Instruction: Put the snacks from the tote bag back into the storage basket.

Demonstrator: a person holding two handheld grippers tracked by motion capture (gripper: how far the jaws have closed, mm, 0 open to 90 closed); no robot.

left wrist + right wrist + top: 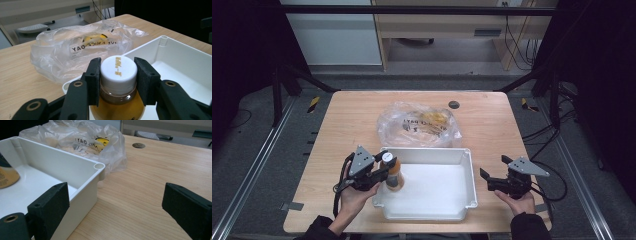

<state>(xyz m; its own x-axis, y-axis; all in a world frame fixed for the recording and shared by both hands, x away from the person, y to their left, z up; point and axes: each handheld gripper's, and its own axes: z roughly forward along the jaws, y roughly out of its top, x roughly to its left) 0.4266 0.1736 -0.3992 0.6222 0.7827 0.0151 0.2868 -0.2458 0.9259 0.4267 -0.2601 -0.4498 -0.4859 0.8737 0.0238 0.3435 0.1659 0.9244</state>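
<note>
- Counter (347, 115): the white tray (462, 205) is my landmark, a plastic bag (419, 125) just behind it.
- Bottle (394, 175): upright inside the tray's left end; smooth and probably slippery, best held at the cap.
- Left hand-held gripper (117, 80): level, clamping the bottle's neck.
- Right hand-held gripper (115, 202): wide, empty, beside the tray's right wall.

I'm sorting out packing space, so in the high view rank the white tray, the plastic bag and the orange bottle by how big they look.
1. White tray
2. Plastic bag
3. Orange bottle

1 bottle (394, 175), 1 white tray (462, 200), 1 plastic bag (419, 125), 2 grippers, 1 table (492, 120).
</note>
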